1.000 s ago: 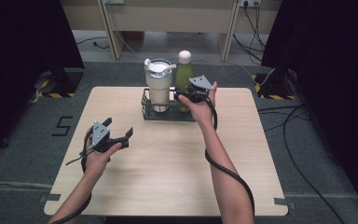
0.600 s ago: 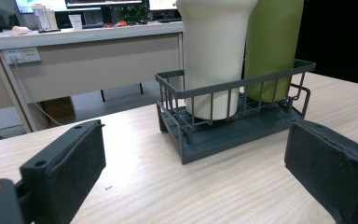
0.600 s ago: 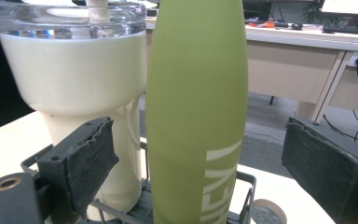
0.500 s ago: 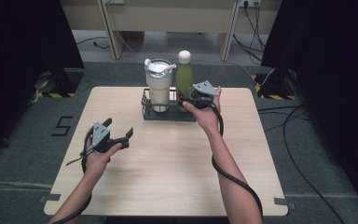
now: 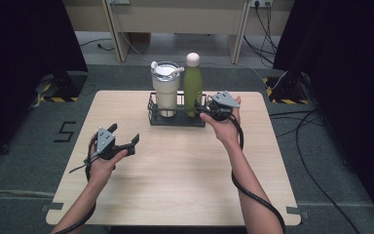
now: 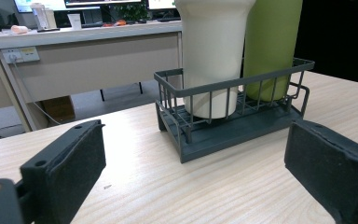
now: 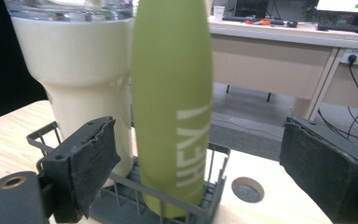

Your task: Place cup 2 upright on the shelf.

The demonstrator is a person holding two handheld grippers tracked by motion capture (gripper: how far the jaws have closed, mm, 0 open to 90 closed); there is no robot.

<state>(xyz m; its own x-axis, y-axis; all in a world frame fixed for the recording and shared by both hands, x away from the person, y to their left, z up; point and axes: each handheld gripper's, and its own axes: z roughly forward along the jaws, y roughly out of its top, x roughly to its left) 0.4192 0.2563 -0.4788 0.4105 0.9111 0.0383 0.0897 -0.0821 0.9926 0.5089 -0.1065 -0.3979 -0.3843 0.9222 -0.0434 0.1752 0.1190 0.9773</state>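
Holding both grippers open near a wire rack of two drink containers

Compared with a second ago, the right gripper (image 5: pixel 213 112) sits slightly farther to the right, now off the right end of the dark grey wire rack (image 5: pixel 176 118) instead of over it; the left gripper (image 5: pixel 119 141) has hardly shifted at all. The rack and its contents stand where they stood.

The right gripper's jaws are spread wide and hold nothing. In the right gripper view they frame the green bottle (image 7: pixel 172 102), which bears white lettering down its side, with the cream tumbler (image 7: pixel 77 79) close beside it. The left gripper, held low over the left part of the desk (image 5: pixel 175 185), is also spread wide and empty; its own view looks across bare wood at the rack (image 6: pixel 233 116) well apart from it.

Both containers stand upright inside the rack, the tumbler (image 5: pixel 165 87) in the left part and the bottle (image 5: pixel 193 83) in the right, near the far edge of the desk. The tumbler has a pale lid; the bottle has a pale cap.

The desk is light wood with rounded corners, on grey carpet. Black curtains hang at either side, black-and-yellow striped tape marks the floor, cables (image 5: pixel 316 146) trail on the right, and a long beige bench (image 5: pixel 175 14) stands behind.
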